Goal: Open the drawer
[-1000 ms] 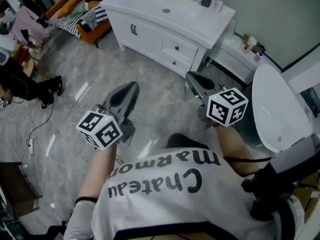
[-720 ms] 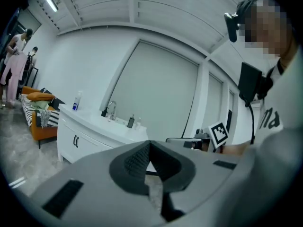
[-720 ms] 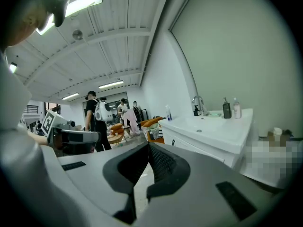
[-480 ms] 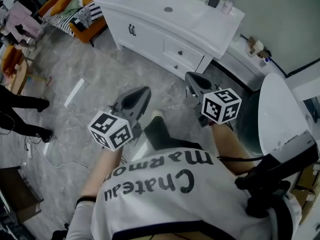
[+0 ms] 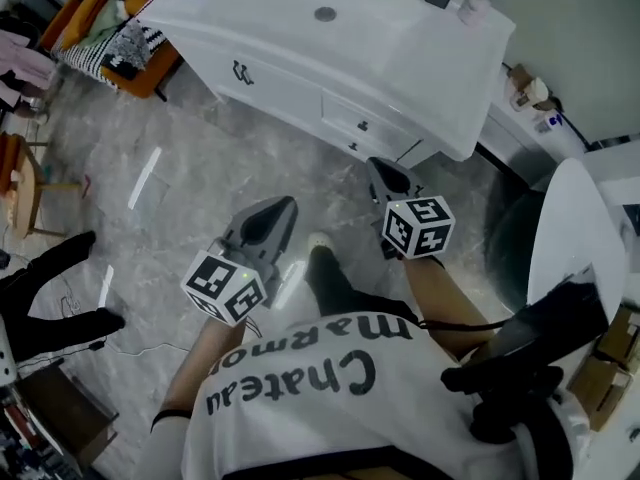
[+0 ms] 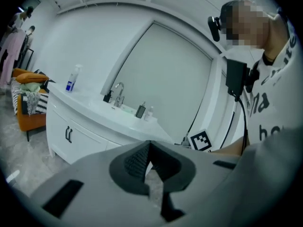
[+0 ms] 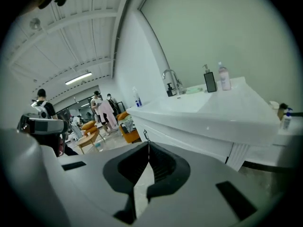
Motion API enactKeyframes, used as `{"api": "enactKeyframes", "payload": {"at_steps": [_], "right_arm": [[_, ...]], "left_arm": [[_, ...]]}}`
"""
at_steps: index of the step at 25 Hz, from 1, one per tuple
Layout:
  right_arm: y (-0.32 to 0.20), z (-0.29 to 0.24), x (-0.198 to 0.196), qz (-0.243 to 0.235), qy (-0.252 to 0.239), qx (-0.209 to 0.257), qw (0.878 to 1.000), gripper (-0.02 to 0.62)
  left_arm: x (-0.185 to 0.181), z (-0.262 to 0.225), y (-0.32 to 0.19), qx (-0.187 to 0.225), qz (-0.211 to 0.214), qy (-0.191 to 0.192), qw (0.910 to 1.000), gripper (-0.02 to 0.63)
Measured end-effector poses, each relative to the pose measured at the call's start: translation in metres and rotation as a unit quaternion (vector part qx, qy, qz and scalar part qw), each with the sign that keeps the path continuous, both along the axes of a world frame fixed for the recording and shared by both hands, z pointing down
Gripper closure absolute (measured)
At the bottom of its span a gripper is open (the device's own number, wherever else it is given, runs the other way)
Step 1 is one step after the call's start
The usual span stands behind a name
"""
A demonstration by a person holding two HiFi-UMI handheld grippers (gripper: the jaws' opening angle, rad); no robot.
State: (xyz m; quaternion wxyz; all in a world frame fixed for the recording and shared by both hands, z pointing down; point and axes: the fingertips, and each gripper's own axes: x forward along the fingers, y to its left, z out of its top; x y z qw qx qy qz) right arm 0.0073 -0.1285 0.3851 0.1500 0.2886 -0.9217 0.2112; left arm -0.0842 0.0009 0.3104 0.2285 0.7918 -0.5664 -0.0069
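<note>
approach step, i judge: left claw (image 5: 283, 206) and right claw (image 5: 378, 166) both pinched closed, empty, short of the white bathroom cabinet (image 5: 270, 78). its small white knobbed drawer (image 5: 350, 116) sits shut, ahead of the right claw. next, that claw must part and take the knob (image 5: 363, 125).

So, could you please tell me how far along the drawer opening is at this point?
Done: nothing yet; both drawers in the white vanity sit flush and closed. In hand: the right claw and left claw are shut and empty, held short of the vanity. Left: reach a drawer knob, grip it and pull that drawer out.
</note>
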Motion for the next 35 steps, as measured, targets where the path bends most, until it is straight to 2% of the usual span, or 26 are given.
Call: {"api": "enactKeyframes", "payload": {"at_steps": [3,8,13,15,17,18,19,24,29,35], "right_arm": [[-0.028,0.036,-0.005,0.035,0.006,-0.019,0.999,0.584],[-0.059,0.093,-0.02,0.045,0.027,-0.051,0.997,0.584],[-0.082,0.137,-0.026,0.074,0.046,-0.067,0.994,0.583],[-0.094,0.152,-0.029,0.085,0.056,-0.068,0.992,0.583],[-0.104,0.17,-0.03,0.099,0.069,-0.074,0.99,0.549],[-0.109,0.178,-0.031,0.108,0.072,-0.08,0.988,0.483],[-0.112,0.185,-0.031,0.118,0.073,-0.087,0.987,0.468],[-0.124,0.223,-0.03,0.154,0.083,-0.124,0.977,0.455],[-0.139,0.248,-0.021,0.209,0.074,-0.16,0.962,0.405],[-0.145,0.259,-0.024,0.226,0.073,-0.183,0.954,0.397]], "left_arm": [[-0.009,0.027,-0.029,-0.032,0.013,0.002,0.9994,0.604],[-0.03,0.057,-0.068,-0.06,0.012,0.015,0.998,0.603],[-0.042,0.092,-0.085,-0.091,0.032,-0.013,0.9952,0.604],[-0.046,0.099,-0.088,-0.099,0.026,-0.01,0.9946,0.604],[-0.053,0.109,-0.089,-0.11,0.016,0.0,0.9938,0.603],[-0.056,0.113,-0.09,-0.116,0.01,0.006,0.9932,0.604],[-0.059,0.117,-0.09,-0.121,0.005,0.011,0.9926,0.604],[-0.06,0.13,-0.081,-0.146,0.007,0.018,0.9891,0.604],[-0.066,0.144,-0.056,-0.184,0.003,0.016,0.9828,0.604],[-0.063,0.153,-0.035,-0.2,-0.004,0.023,0.9794,0.603]]}}
